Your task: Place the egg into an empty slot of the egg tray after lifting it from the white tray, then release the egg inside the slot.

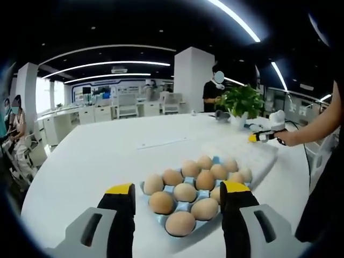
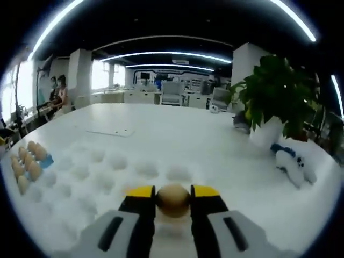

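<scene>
In the left gripper view a light blue egg tray (image 1: 187, 180) holding several brown eggs (image 1: 185, 192) sits on the white table, just ahead of my left gripper (image 1: 178, 190), whose jaws stand wide apart and empty on either side of it. Behind it lies the white tray (image 1: 252, 153), where the right gripper (image 1: 260, 137) shows in a person's hand. In the right gripper view my right gripper (image 2: 172, 193) is shut on a brown egg (image 2: 172, 200) just above the white tray (image 2: 97, 166) with its empty dimples. The egg tray (image 2: 32, 161) appears at the far left.
A potted green plant (image 2: 277, 102) in a white pot stands at the table's right, with a blue and white object (image 2: 293, 161) beside it. A flat sheet (image 2: 110, 131) lies farther back on the table. A person (image 1: 215, 91) stands behind the table; desks and chairs fill the room.
</scene>
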`<action>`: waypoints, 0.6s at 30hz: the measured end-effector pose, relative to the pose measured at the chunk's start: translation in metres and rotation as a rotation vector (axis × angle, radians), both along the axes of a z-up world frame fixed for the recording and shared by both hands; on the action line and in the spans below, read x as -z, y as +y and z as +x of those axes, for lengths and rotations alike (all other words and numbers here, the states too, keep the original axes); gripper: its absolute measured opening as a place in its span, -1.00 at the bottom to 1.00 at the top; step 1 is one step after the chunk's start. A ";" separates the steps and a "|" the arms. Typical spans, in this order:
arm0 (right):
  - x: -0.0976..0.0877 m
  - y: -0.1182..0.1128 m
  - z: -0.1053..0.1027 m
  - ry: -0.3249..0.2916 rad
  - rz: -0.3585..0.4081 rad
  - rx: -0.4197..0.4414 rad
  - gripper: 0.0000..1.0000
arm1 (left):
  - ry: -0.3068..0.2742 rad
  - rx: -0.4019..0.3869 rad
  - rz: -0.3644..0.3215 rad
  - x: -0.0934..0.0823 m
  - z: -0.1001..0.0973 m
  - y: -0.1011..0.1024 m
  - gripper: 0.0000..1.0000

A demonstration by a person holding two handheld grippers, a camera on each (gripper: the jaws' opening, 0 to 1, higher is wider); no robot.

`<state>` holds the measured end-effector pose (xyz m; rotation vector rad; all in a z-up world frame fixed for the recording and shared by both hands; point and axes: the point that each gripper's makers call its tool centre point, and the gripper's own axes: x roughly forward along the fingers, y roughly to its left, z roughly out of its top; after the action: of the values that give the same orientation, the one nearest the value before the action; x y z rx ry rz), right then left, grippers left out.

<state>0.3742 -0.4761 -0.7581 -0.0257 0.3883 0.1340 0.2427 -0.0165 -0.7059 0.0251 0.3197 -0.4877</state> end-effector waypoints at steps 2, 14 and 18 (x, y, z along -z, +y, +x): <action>0.000 -0.001 -0.002 0.008 -0.037 -0.002 -0.51 | 0.005 -0.001 -0.001 0.001 -0.001 0.001 0.28; 0.013 0.002 -0.008 0.037 -0.046 -0.044 -0.47 | 0.005 0.009 0.002 0.000 -0.001 -0.002 0.27; 0.008 0.005 -0.009 0.032 -0.042 -0.020 -0.50 | -0.001 0.015 0.001 -0.002 0.000 -0.004 0.26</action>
<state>0.3654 -0.4715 -0.7657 -0.0694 0.4228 0.1464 0.2426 -0.0208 -0.7039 0.0287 0.3190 -0.5024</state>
